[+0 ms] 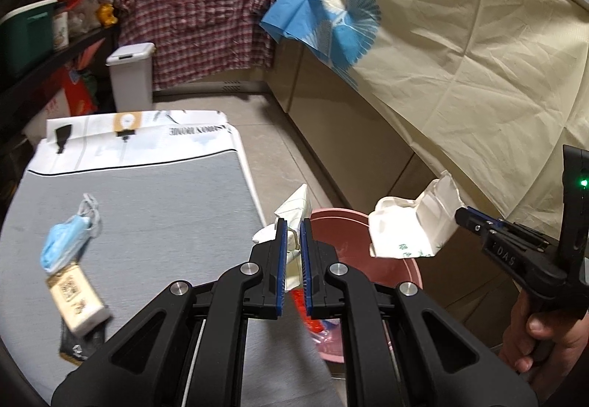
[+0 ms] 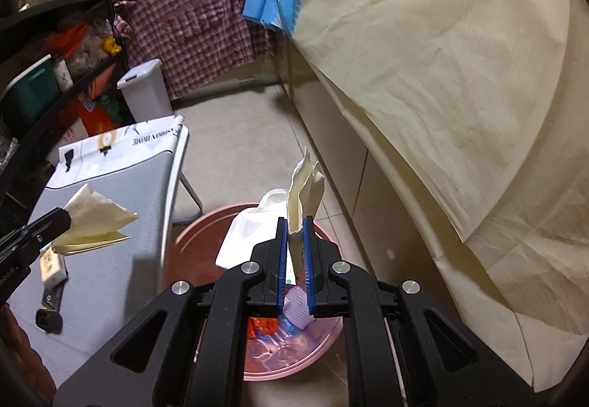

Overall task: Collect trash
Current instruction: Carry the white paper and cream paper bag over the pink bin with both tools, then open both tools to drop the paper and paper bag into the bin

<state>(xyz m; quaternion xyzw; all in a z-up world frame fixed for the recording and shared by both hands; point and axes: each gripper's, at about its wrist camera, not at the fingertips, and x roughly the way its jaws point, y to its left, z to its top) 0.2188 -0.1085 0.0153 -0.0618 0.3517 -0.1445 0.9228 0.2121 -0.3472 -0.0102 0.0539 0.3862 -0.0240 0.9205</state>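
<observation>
My left gripper (image 1: 293,226) is shut on a crumpled cream paper wrapper (image 1: 294,208), held at the grey table's right edge by the pink bin (image 1: 405,270). It also shows in the right wrist view (image 2: 95,219). My right gripper (image 2: 295,226) is shut on a white tissue pack wrapper (image 2: 305,186), held over the pink bin (image 2: 198,226); the same wrapper shows in the left wrist view (image 1: 416,223). The bin holds red and clear plastic trash (image 2: 272,329). A blue face mask (image 1: 66,241) and a small soap-like pack (image 1: 77,296) lie on the table.
The grey ironing-board table (image 1: 147,208) stands left of the bin. A cream cloth (image 1: 478,57) hangs over the counter on the right. A white lidded bin (image 1: 132,75) and a black shelf rack (image 1: 33,38) stand behind. A dark object (image 2: 49,311) lies on the table.
</observation>
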